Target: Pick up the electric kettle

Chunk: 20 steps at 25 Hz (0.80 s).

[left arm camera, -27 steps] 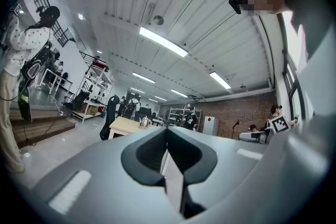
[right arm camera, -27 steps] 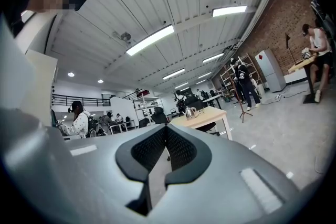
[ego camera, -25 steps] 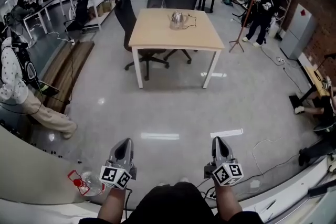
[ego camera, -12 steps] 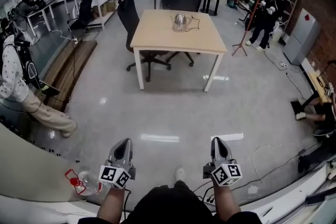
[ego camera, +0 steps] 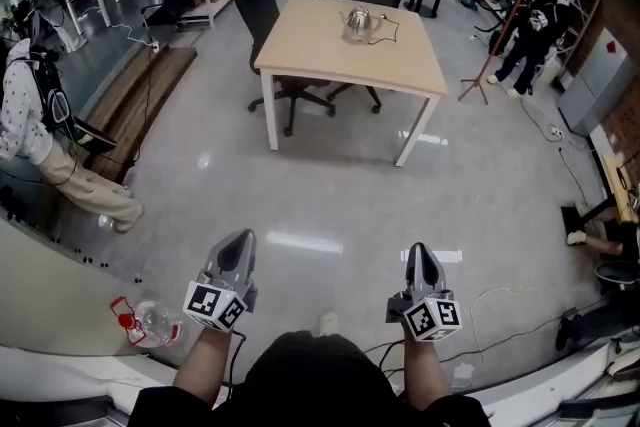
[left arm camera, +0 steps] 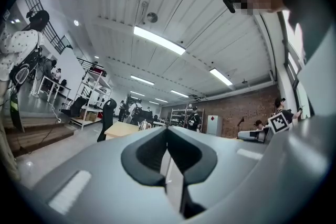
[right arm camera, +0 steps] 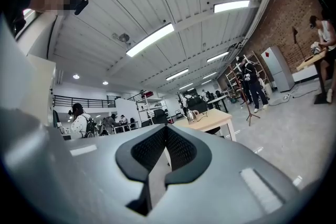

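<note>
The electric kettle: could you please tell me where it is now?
The electric kettle stands near the far edge of the wooden table, upper centre of the head view.

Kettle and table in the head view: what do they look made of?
Kettle: looks like polished metal, probably stainless steel; the body is silvery and shiny.
Table: the top looks like light wood or wood-look laminate, matte, an even pale tan. Its legs are white, possibly painted metal; too far off to tell.

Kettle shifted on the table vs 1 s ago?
No. The kettle sits at the same spot near the table's far edge, about mid-width; only the head view itself has shifted.
</note>
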Available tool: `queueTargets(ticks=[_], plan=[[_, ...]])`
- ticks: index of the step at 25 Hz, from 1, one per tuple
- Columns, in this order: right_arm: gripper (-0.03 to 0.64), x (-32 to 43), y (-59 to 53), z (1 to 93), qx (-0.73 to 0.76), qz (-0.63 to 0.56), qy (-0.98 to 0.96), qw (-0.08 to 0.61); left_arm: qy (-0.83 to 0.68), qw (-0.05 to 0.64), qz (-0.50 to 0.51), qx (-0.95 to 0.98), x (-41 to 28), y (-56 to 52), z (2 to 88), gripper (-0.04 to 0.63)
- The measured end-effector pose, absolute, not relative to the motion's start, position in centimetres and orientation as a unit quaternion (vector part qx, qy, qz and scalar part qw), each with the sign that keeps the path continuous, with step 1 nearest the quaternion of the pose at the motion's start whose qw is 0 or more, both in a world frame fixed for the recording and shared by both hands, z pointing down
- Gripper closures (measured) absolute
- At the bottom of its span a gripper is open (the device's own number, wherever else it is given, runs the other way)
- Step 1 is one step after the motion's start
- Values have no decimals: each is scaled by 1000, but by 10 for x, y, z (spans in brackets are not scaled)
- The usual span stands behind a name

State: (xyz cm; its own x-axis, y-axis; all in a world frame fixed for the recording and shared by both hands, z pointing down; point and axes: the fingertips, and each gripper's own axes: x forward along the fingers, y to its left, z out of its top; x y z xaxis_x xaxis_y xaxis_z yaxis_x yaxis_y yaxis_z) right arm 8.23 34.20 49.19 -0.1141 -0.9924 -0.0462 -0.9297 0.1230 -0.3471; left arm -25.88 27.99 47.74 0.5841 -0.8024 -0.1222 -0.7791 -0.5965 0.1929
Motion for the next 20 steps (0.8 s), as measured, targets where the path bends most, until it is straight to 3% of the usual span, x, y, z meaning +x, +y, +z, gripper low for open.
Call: queueTargets(ticks=[20], plan=[[615,149,275,508,-636,-132,753,106,-445,74,-76,889,-176,218,489,595]])
